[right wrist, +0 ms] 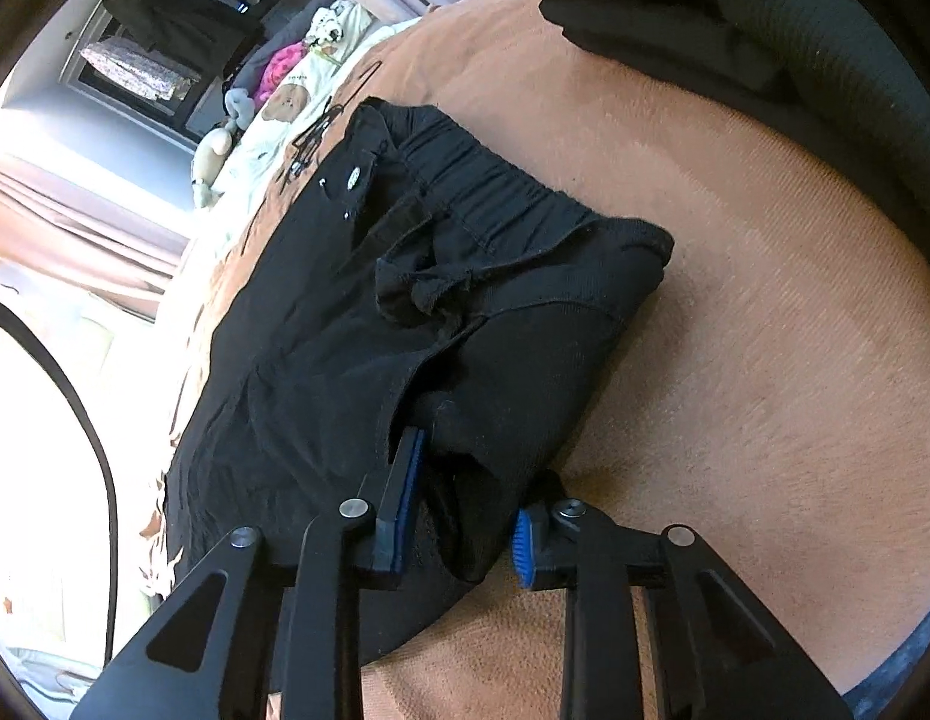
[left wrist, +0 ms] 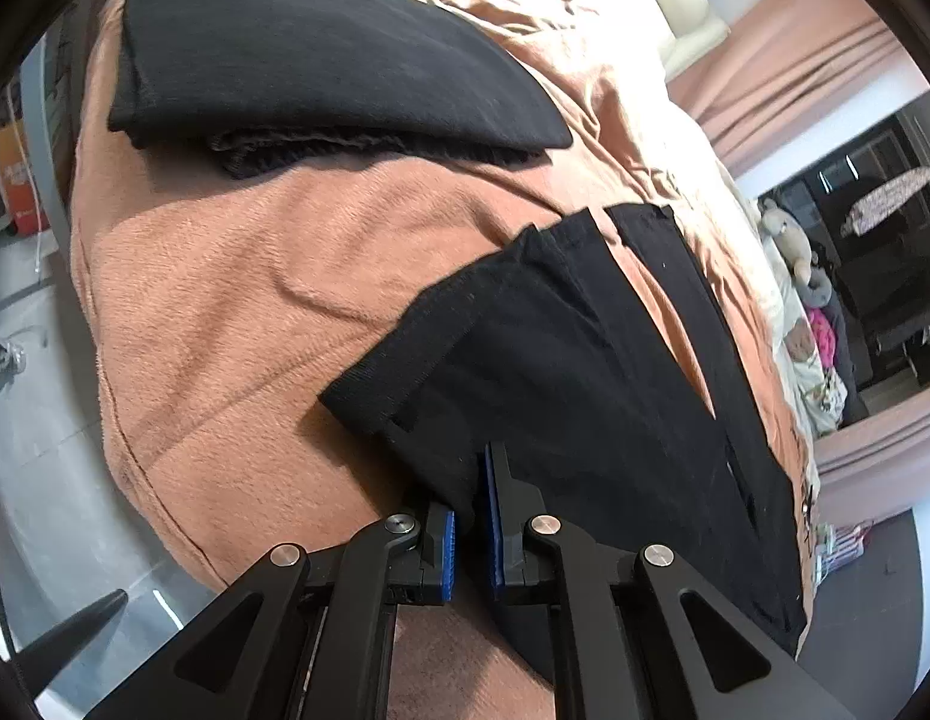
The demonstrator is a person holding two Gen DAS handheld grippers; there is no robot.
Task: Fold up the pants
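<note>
Black pants (left wrist: 555,360) lie on an orange-brown blanket (left wrist: 225,300). In the left wrist view my left gripper (left wrist: 470,492) is shut on the near edge of the pants, close to a hemmed corner, and its blue pads pinch the cloth. The right wrist view shows the same pants (right wrist: 345,330) with the elastic waistband at the far end. My right gripper (right wrist: 468,480) holds a thick fold of the black cloth at the near edge. That fold fills the gap between its pads, which stand a little apart.
A second black garment (left wrist: 321,60), folded, lies farther back on the blanket (right wrist: 765,300). White bedding with soft toys (right wrist: 297,96) borders the blanket beyond the pants. The bed edge and pale floor (left wrist: 45,450) are on the left of the left wrist view.
</note>
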